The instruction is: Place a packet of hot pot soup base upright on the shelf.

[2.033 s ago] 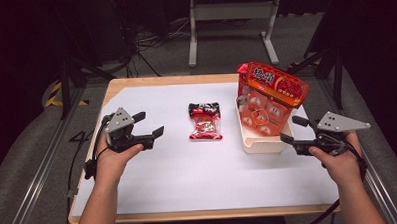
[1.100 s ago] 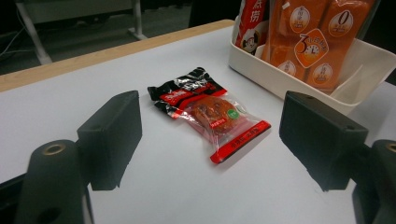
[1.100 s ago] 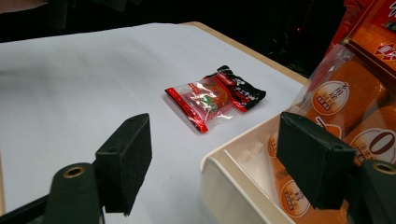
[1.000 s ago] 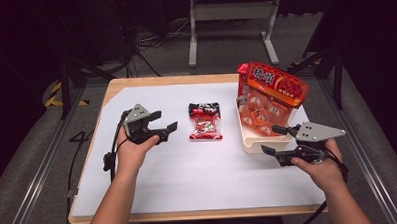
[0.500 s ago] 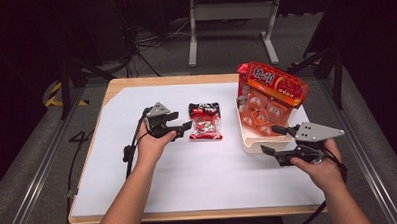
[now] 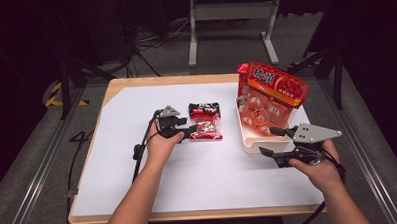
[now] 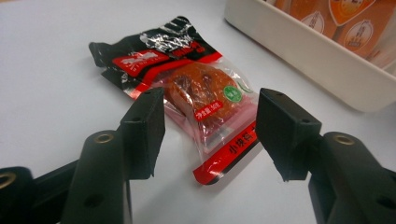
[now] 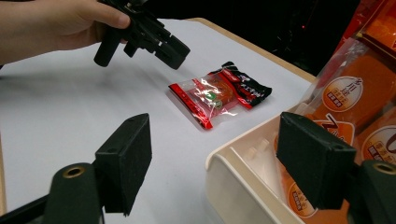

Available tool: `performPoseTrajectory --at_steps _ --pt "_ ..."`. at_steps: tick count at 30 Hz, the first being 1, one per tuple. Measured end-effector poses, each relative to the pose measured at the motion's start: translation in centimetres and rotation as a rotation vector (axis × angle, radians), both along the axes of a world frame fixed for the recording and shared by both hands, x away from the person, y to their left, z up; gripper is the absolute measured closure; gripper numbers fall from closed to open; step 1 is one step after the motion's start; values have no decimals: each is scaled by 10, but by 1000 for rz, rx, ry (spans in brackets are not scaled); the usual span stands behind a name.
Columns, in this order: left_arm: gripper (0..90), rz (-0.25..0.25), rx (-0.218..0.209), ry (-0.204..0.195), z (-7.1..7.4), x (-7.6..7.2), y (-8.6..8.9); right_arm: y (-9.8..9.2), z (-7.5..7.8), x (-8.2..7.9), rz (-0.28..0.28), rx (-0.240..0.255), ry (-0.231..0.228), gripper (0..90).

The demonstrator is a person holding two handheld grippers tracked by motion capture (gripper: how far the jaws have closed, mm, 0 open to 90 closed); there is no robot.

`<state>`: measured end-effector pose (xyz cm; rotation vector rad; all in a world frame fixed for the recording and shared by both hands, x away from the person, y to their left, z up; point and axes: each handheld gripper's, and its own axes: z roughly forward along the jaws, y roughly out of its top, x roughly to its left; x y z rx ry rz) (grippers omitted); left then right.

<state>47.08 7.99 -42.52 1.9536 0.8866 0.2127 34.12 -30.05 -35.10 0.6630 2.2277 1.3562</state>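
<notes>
A small red and black snack packet (image 6: 205,122) lies flat on the white table cover, with an orange-brown piece showing through its clear window (image 7: 191,93). My left gripper (image 6: 189,131) hovers at the packet's left edge, open. In the left gripper view its jaws (image 7: 210,119) straddle the packet's near end without touching it. My right gripper (image 6: 272,142) is open and holds nothing, just in front of the cream bin (image 6: 247,135). In the right gripper view the packet (image 8: 219,93) lies beyond its open jaws (image 8: 219,154), and the left gripper (image 8: 163,44) hangs above the packet.
The cream bin (image 8: 233,154) at the right holds several orange packets (image 6: 259,112). A large red and orange bag (image 6: 275,87) stands at its back. The bin's wall (image 7: 303,51) runs close to the right of the packet. The table's wooden edge (image 6: 190,215) borders the white cover.
My left gripper has travelled right across the table to the packet's left edge. The right gripper shifted in towards the bin's front corner, then stayed still.
</notes>
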Motion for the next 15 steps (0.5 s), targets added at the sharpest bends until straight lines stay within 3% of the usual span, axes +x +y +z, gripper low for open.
performPoseTrajectory --at_steps 5,15 --pt "465 9 15 26 -8 3 -5 2 0 0 7 -5 -1 272" --pt "447 32 24 42 -22 10 -14 3 -4 2 26 -1 15 267"
